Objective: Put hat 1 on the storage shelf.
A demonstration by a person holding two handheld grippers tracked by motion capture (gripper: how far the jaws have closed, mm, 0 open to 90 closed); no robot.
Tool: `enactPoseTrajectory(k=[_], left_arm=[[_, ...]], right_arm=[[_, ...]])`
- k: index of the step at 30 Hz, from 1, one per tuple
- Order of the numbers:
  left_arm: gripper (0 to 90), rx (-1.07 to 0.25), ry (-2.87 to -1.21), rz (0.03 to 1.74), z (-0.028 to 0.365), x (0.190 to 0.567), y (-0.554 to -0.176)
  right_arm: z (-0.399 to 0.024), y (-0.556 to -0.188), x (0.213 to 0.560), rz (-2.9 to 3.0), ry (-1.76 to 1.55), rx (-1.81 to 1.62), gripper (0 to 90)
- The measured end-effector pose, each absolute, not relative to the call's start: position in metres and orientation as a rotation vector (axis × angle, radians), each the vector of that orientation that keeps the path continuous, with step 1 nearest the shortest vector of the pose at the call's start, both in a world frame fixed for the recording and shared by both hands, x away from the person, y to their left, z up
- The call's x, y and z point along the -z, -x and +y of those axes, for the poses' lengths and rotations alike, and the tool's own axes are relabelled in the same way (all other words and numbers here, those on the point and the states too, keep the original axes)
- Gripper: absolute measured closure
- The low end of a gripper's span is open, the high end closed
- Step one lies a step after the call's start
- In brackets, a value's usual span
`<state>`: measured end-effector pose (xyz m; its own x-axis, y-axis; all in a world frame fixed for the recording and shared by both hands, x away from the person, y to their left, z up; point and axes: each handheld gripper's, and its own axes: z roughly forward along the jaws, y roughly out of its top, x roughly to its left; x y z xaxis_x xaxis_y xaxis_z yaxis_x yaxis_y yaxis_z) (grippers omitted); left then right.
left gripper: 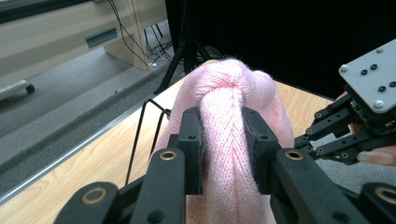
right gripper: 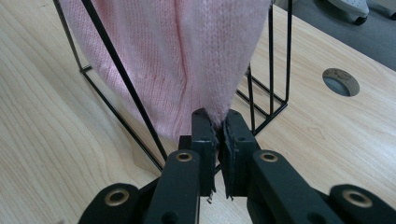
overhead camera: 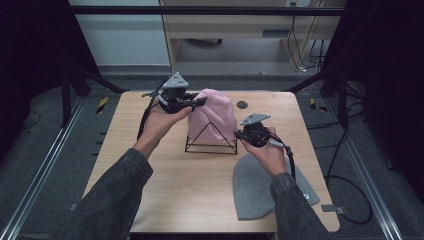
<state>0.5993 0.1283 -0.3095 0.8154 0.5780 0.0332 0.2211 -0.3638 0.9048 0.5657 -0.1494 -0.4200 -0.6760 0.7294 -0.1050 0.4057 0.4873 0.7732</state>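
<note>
A pink knitted hat (overhead camera: 215, 114) is draped over a black wire stand (overhead camera: 210, 145) in the middle of the wooden table (overhead camera: 165, 180). My left gripper (overhead camera: 200, 101) is at the hat's top left, shut on a thick fold of its crown (left gripper: 223, 121). My right gripper (overhead camera: 239, 134) is at the stand's right front corner, shut on the hat's lower edge (right gripper: 218, 120). In the right gripper view the pink hat (right gripper: 187, 60) hangs inside the wire stand (right gripper: 121, 74). The left gripper view shows the right gripper's body (left gripper: 355, 116) at the far right.
A grey knitted hat (overhead camera: 255, 187) lies flat on the table near the front right. A round cable hole (overhead camera: 242, 104) is in the tabletop behind the stand. Black tripod legs and cables stand on the floor around the table.
</note>
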Motion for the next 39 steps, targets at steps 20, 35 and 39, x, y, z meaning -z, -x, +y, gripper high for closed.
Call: enactPoseTrajectory(k=[20,35,39], left_arm=[[72.8,-0.436,-2.009,0.599,0.118,0.319,-0.589],[71.4,-0.396,-2.023,0.625,0.118,0.334,-0.593],[70.8,-0.375,-2.024,0.633,0.117,0.338,-0.594]], right_arm=[[-0.152,-0.567,0.437,2.349,-0.973,-0.993,84.7],[-0.151,-0.572,0.450,2.377,-1.005,-0.963,84.5],[-0.151,-0.573,0.454,2.388,-1.016,-0.958,84.5]])
